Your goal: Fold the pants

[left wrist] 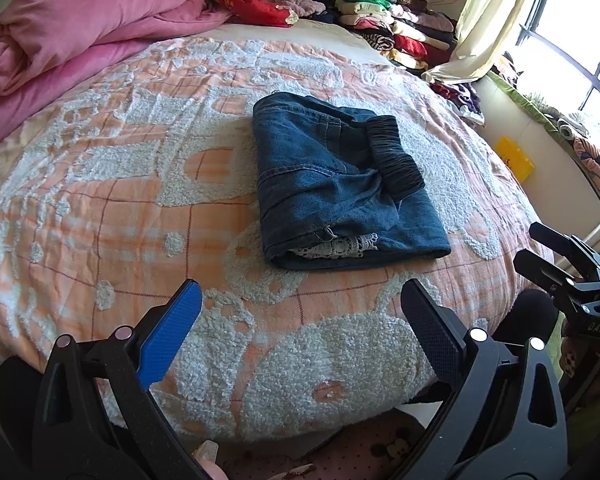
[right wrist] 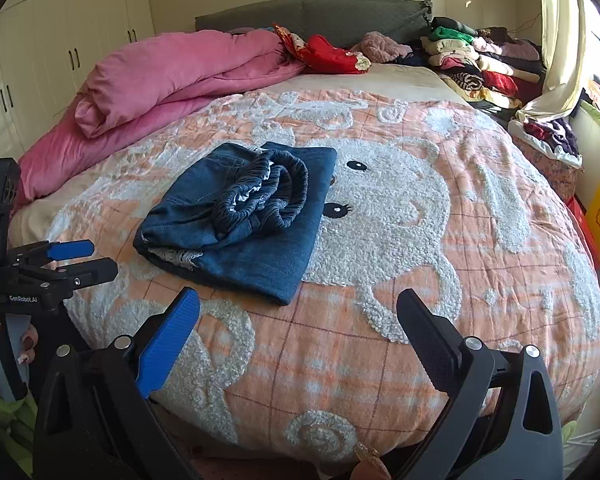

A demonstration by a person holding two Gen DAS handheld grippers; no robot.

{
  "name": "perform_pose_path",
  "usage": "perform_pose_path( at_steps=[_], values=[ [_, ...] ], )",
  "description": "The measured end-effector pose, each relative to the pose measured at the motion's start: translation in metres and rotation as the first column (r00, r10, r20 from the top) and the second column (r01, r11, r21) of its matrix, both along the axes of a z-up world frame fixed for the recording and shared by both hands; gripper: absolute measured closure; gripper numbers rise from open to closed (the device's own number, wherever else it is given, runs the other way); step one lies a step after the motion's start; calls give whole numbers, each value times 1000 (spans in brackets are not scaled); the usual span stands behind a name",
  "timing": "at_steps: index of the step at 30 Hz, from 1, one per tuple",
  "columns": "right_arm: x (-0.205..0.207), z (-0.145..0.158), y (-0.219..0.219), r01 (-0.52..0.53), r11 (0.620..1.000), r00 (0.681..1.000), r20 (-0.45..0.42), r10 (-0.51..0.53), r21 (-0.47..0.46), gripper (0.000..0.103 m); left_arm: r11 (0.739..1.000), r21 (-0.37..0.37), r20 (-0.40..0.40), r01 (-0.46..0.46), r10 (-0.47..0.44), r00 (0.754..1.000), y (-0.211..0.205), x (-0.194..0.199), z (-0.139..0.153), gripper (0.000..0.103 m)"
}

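Already folded, by the look of it:
Pants: lying as a compact denim bundle mid-bedspread.
Left gripper: gaping wide, holding nothing.
Right gripper: likewise gaping, empty.
Risk: elastic waistband is bulging on top; any nudge is likely springing the fold open.

Both wrist views look from the foot end across the bedspread, sharing its middle.
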State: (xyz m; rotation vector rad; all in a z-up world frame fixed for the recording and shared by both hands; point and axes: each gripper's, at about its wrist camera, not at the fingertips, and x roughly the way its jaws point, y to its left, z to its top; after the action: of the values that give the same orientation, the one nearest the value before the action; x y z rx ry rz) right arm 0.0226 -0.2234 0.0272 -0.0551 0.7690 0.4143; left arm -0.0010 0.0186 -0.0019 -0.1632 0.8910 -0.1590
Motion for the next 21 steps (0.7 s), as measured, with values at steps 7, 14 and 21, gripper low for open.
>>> perform_pose_path(
  at_steps=[7,14,21],
  values=[
    [0,-1,-1,2,1000,1000,-4,-2,-4,5,1000,2,4,-4,4,1000,2,0,1,10],
    [1,0,-2,6,1000,1000,-3,-6,-9,5,1000,9,-1,-11,11,1000,1,0,2,10],
    [0,0,-4,10,1000,1000,-1,-10,-11,5,1000,16,-1,-14,14,1000,1,-1,3,10]
  ],
)
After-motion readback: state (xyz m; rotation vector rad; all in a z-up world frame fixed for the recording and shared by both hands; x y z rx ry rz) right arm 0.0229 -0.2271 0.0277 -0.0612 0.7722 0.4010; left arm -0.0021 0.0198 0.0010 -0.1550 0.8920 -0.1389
